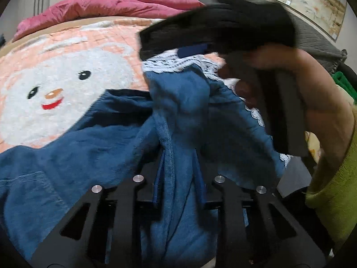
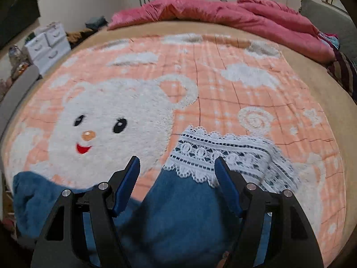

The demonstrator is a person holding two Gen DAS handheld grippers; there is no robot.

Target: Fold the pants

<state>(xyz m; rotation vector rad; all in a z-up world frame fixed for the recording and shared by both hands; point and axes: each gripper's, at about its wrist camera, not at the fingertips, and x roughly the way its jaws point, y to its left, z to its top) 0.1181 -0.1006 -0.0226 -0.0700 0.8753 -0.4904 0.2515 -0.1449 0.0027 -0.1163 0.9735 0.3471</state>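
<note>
Blue pants (image 1: pixel 93 138) with white lace hems (image 1: pixel 169 63) lie bunched on the bed. My left gripper (image 1: pixel 178 172) is shut on a fold of the blue fabric, which drapes over its fingers. In the right wrist view the pants (image 2: pixel 178 212) lie under my right gripper (image 2: pixel 177 169), which is open with its blue pads either side of the lace hem (image 2: pixel 223 154) and holds nothing. In the left wrist view the right gripper (image 1: pixel 214 38) hovers above the lace hem, held by the person's hand (image 1: pixel 312 89).
The bed is covered by a peach blanket with a white bear face (image 2: pixel 107 122). A pink duvet (image 2: pixel 223 11) lies along the far edge. White drawers (image 2: pixel 49 44) stand left of the bed. The person's green sleeve (image 1: pixel 334 178) is at the right.
</note>
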